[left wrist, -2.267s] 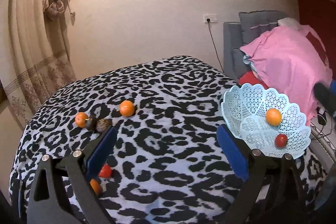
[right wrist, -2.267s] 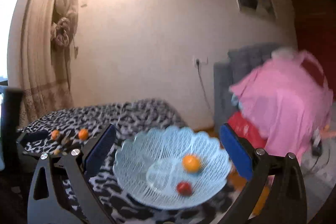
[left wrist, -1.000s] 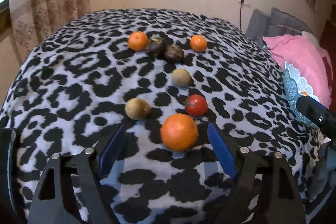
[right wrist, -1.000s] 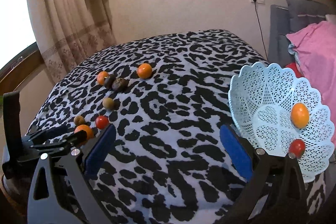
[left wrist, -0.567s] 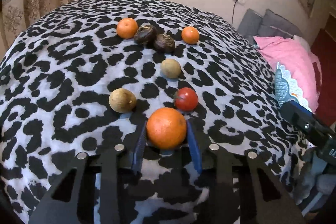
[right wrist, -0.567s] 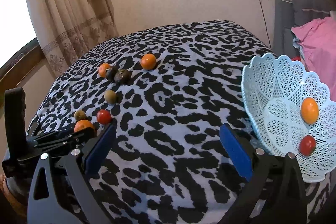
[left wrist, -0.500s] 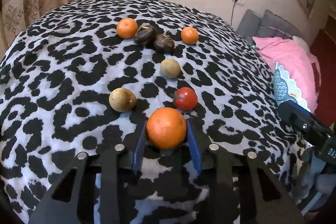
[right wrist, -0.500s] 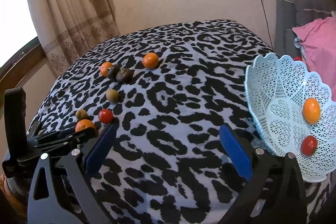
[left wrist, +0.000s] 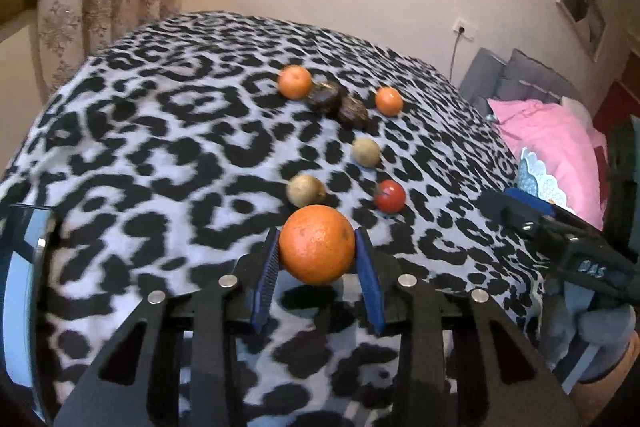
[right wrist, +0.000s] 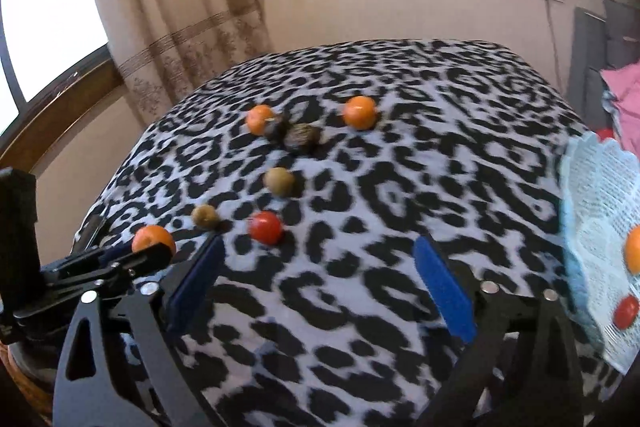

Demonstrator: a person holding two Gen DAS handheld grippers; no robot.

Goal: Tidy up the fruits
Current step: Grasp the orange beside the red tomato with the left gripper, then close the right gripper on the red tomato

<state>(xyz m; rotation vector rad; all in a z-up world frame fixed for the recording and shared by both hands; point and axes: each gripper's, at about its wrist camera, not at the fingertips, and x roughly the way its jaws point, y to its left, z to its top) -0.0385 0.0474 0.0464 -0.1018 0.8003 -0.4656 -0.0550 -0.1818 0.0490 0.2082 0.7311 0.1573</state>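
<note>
Both wrist views share table [left wrist: 160, 131] — oblique.

I have the big orange [left wrist: 317, 244] pinched between the blue pads [left wrist: 267, 275] of my left gripper [left wrist: 317, 277], lifted off the leopard-print cloth [left wrist: 160, 155]. Just beyond the orange sit a tan round fruit [left wrist: 306, 190] and, to its right, a red tomato [left wrist: 390, 196]. Farther beyond lies another tan fruit [left wrist: 366, 152], then two dark wrinkled fruits [left wrist: 338, 105] touching, flanked by two small oranges [left wrist: 295, 82]. Well right of the orange, my right gripper [left wrist: 560, 231] pokes in, with the pale blue basket [left wrist: 538, 183] rim behind it.
</note>
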